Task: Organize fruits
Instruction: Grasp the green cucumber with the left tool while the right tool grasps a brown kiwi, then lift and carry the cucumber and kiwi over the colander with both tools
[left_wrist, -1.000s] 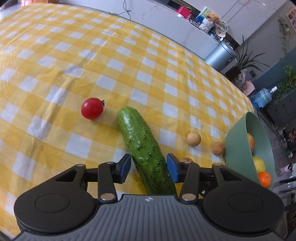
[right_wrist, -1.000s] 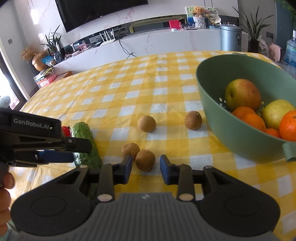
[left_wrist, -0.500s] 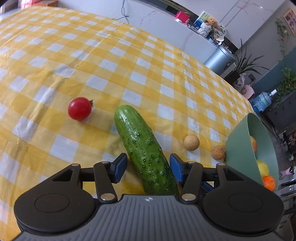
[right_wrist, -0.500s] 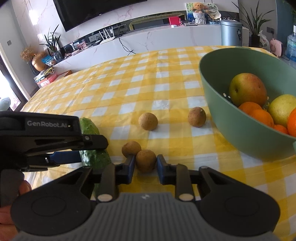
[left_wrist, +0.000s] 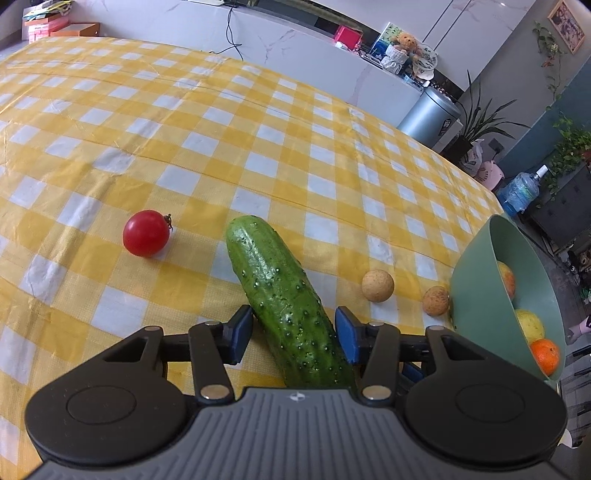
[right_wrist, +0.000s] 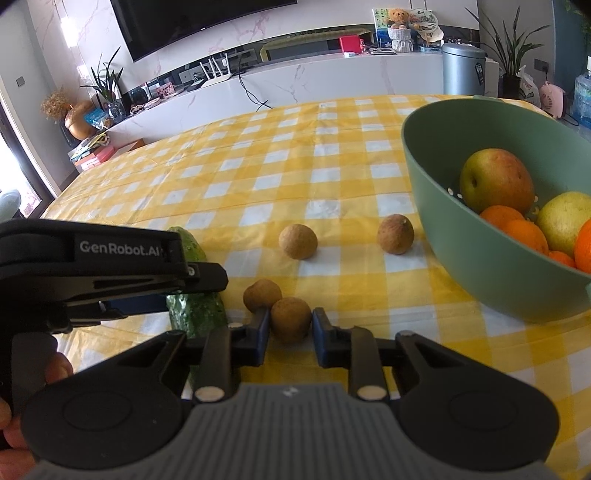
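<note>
One cucumber (left_wrist: 288, 299), one tomato (left_wrist: 146, 233), four longans (right_wrist: 297, 242), one bowl (right_wrist: 480, 266)

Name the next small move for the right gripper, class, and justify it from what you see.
Probably close the right gripper on the nearest longan. The brown fruit already sits between the blue pads with slight gaps on both sides, so no further approach seems needed. A second longan touches it at the left, so close gently before lifting toward the green bowl.

A bumpy green cucumber (left_wrist: 284, 295) lies flat on the counter, a round red tomato (left_wrist: 145, 233) near it. Four small round brown longans rest apart: (right_wrist: 297, 242), (right_wrist: 395, 234), (right_wrist: 262, 294), (right_wrist: 290, 319). A green plastic bowl (right_wrist: 480, 266) holds a russet pear (right_wrist: 496, 182) and oranges (right_wrist: 517, 229).
</note>
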